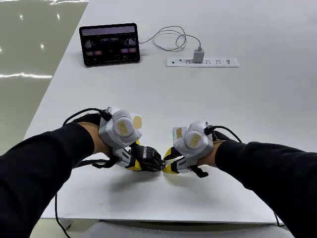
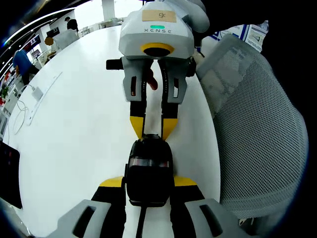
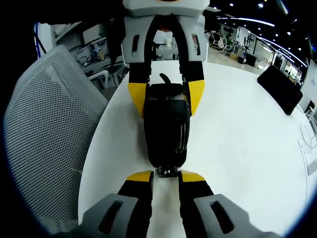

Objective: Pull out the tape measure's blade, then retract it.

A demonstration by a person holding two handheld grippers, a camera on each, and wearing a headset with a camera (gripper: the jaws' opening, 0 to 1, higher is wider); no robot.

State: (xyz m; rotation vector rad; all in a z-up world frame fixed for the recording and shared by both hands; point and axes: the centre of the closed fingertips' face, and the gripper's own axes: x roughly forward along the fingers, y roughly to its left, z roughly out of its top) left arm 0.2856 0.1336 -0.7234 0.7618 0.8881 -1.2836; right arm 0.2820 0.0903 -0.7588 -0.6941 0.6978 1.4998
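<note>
The left gripper (image 2: 148,181) is closed onto the tape measure (image 2: 148,168). Its yellow-tipped jaws press against the two flanks of the body, which sits squarely between them. The right gripper (image 3: 165,177) meets it nose to nose. Its jaws are narrowed to a slim gap on either side of the small metal end hook (image 3: 166,171), but whether the pads actually pinch the hook cannot be told.

The hook sits tight against the mouth of the tape measure, directly ahead of the right gripper's tips. The tape measure is a compact black block with rounded corners, ribbed along one side and crossed by a glossy band near its front. A short black loop curls up from its rear, between the left gripper's jaws.

Both grippers have pale grey moulded shells and black fingers. They rest low over a smooth white table (image 1: 223,99). Beside them, past the table's edge, is a grey mesh chair (image 2: 257,124).
</note>
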